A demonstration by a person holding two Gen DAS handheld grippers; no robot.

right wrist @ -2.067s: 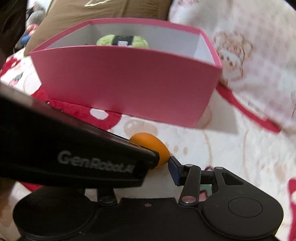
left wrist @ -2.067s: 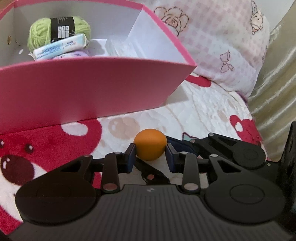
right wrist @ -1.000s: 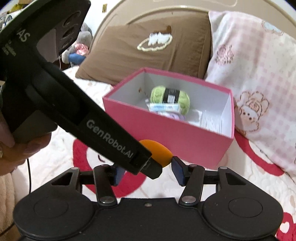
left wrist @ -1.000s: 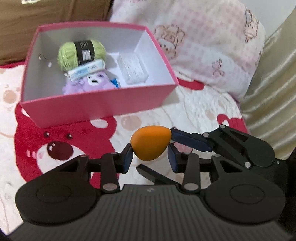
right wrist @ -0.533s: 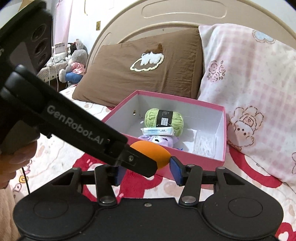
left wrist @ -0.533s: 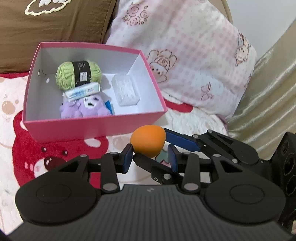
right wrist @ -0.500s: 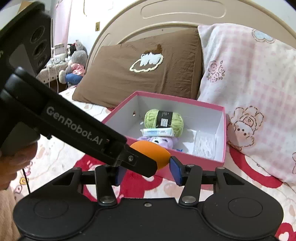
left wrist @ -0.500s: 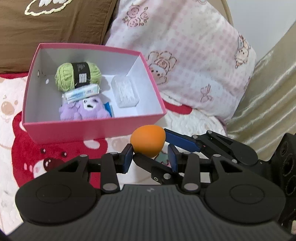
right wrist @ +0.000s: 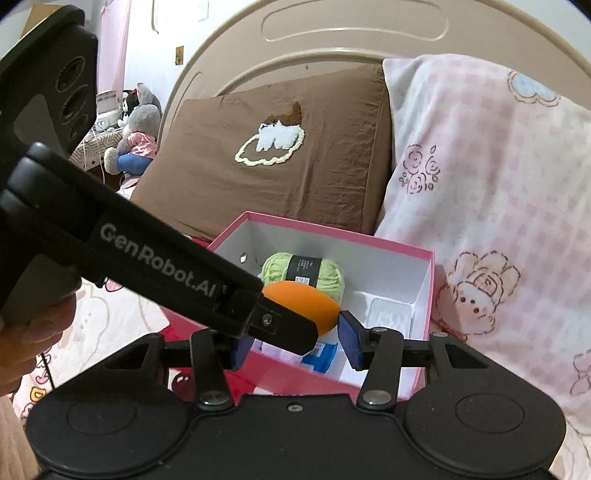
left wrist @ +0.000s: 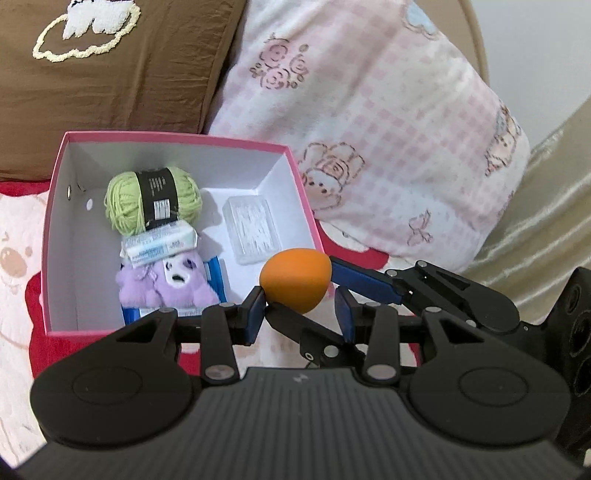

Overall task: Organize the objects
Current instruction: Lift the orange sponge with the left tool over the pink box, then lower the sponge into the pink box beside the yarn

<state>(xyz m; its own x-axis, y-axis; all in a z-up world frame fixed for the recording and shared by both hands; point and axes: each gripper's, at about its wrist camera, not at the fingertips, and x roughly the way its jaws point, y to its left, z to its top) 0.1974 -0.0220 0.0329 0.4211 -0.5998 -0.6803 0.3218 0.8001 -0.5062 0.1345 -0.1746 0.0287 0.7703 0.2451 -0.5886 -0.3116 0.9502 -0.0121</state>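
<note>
Standing by the bed and looking along the left gripper (left wrist: 298,300), I see the orange egg (left wrist: 295,278) clamped between its blue pads, held in the air in line with the near right corner of the pink box (left wrist: 177,138). The right gripper (left wrist: 303,288) reaches in from the right, with one blue finger on the egg's right end and one black finger beneath it. The box is open-topped cardboard, white inside, with straight, thin edges. A fuzzy green yarn ball (left wrist: 153,201) sits at the far left, and a crinkly tissue packet (left wrist: 159,242) lies against it. A purple plush (left wrist: 166,282) lies near, and a ribbed clear case (left wrist: 253,229) is to the right. Bare floor shows along the box's left wall. A brown pillow (left wrist: 110,74) and a pink checked pillow (left wrist: 388,129) close off the far side.

From the right wrist, the smooth, rounded egg hangs before the box's near wall. The right pad presses its tip. The left pad is hidden behind the other gripper's finger, so this grasp looks closed on the egg, though I can't be certain. A hand (right wrist: 29,332) grips the left tool at the left edge. The curved headboard (right wrist: 351,33) rises beyond the pillows.
</note>
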